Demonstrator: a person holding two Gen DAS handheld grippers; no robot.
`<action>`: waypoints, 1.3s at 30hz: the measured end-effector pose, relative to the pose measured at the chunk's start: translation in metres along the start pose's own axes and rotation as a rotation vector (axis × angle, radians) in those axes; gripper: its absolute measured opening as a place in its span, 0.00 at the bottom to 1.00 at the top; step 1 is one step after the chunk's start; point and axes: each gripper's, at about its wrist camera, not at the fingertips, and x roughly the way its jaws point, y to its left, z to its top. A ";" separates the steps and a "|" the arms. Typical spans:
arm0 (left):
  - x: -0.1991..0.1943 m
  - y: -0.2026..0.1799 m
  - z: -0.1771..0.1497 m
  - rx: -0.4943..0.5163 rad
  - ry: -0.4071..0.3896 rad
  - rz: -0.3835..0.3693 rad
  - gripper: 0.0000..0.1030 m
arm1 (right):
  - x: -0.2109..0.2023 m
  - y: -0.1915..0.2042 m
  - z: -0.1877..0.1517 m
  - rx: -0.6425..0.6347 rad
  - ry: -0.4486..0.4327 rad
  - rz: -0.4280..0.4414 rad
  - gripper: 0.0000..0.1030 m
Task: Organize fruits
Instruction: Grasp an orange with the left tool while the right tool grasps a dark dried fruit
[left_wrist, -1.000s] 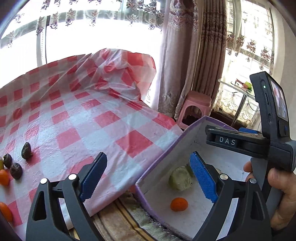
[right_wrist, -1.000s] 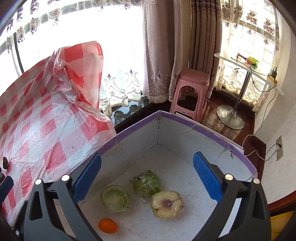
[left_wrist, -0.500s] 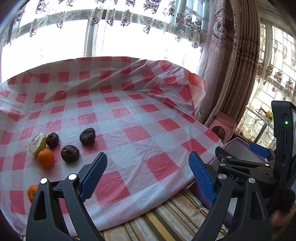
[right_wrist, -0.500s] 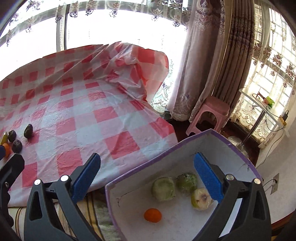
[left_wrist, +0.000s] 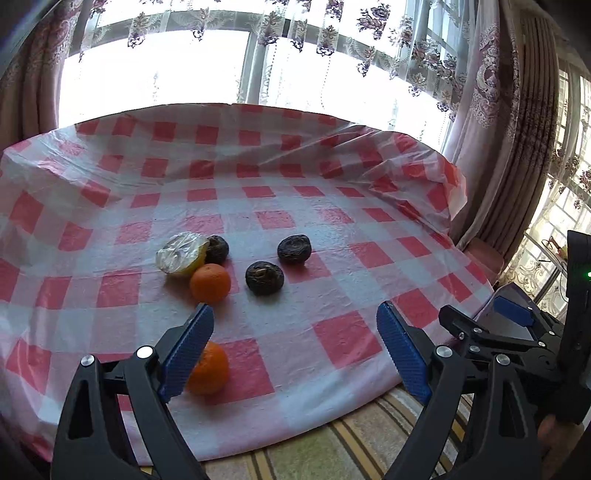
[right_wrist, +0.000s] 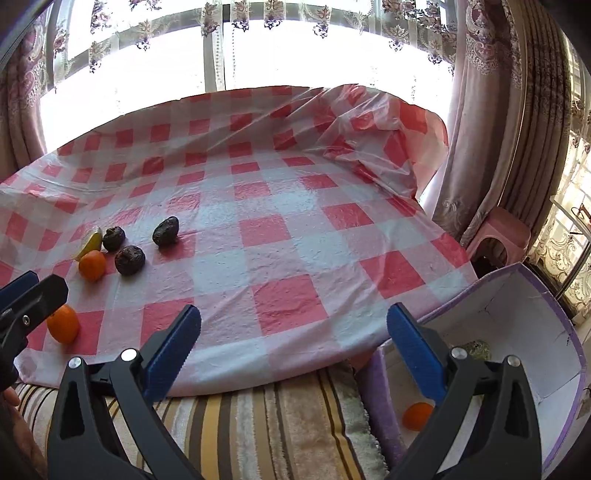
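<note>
On the red-and-white checked cloth lie two oranges, one near and one farther, three dark wrinkled fruits and a wrapped lemon half. My left gripper is open and empty, its left finger just in front of the near orange. My right gripper is open and empty over the cloth's front edge. The purple-rimmed white box at lower right holds an orange and a green fruit. The same fruits show at left in the right wrist view, with the near orange.
A striped towel covers the surface in front of the cloth. A pink stool and curtains stand at the right by the window. The right gripper's body shows at right in the left wrist view.
Both grippers have swung left, away from the box and toward the fruits on the cloth. The fruits now sit closer and more central in the left wrist view. Both stay open.
</note>
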 end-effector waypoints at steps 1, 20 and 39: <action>0.000 0.008 -0.001 -0.012 0.012 0.007 0.84 | 0.002 0.003 0.000 0.001 0.005 0.021 0.98; 0.027 0.060 -0.017 -0.026 0.190 0.046 0.62 | 0.036 0.071 0.011 -0.143 0.050 0.154 0.98; 0.026 0.068 -0.024 -0.069 0.150 0.105 0.42 | 0.093 0.132 0.031 -0.231 0.116 0.219 0.98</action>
